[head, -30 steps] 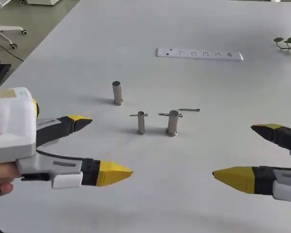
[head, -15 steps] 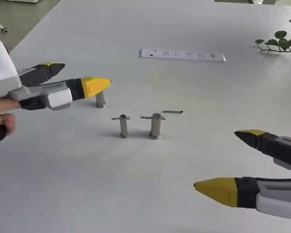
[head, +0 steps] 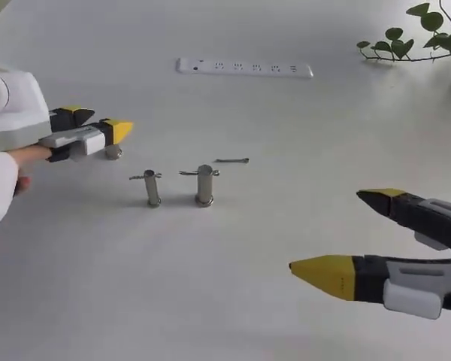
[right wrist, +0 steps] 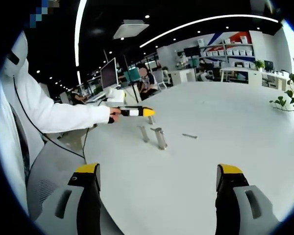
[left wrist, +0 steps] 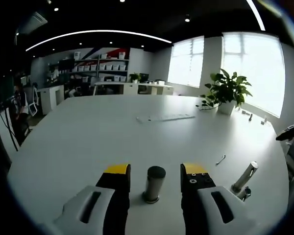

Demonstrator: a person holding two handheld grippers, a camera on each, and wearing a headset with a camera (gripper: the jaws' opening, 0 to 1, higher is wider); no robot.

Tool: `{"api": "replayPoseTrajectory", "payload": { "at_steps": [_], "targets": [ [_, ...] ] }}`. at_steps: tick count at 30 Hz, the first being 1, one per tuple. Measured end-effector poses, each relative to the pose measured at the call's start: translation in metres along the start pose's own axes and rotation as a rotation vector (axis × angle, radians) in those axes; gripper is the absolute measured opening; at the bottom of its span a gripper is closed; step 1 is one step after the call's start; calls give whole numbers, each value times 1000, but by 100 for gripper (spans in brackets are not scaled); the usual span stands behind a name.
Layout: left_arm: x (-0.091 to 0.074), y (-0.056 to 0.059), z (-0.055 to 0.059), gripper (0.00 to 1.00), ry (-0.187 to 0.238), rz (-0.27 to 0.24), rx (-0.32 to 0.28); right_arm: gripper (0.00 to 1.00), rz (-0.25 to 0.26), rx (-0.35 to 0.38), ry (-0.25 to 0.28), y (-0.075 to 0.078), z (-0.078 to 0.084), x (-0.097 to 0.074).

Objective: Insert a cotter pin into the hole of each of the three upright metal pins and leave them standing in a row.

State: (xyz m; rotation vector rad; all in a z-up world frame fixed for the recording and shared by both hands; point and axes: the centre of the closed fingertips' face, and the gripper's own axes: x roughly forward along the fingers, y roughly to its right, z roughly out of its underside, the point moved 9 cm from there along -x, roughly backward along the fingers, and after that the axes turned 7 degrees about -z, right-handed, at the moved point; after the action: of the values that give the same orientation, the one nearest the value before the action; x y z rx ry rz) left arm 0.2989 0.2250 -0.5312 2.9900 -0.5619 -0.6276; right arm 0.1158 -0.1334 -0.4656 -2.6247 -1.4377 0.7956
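left gripper (head: 104,124), jaws apart, straddles the bare metal pin (left wrist: 154,184) without clamping it. two fitted pins (head: 152,188) stand near it; the loose cotter pin (head: 231,160) lies on the counter (head: 210,301) past them. right gripper (head: 327,231) hovers open, well apart. step, as judged: seizing the third pin; next, close squarely, keeping it upright.

Looks like an open-plan office or lab space to me: huge white table (head: 210,301) with a power strip (head: 244,68) on it, a potted plant (left wrist: 226,90) by big windows (left wrist: 252,68), shelves of storage bins (left wrist: 110,64) at the back, a desk monitor (right wrist: 109,73), and curved ceiling light strips (left wrist: 98,34).
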Motion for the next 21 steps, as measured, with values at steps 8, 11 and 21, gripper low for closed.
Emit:
{"api": "replayPoseTrajectory", "payload": {
  "at_steps": [8, 11, 21],
  "targets": [
    [6, 1, 7, 14, -33, -4, 60, 96, -5, 12, -34, 2, 3, 5],
    [5, -2, 6, 13, -38, 3, 68, 96, -17, 16, -38, 1, 4, 7],
    [-4, -2, 2, 12, -46, -7, 55, 95, -29, 0, -67, 0, 5, 13]
  ]
}}
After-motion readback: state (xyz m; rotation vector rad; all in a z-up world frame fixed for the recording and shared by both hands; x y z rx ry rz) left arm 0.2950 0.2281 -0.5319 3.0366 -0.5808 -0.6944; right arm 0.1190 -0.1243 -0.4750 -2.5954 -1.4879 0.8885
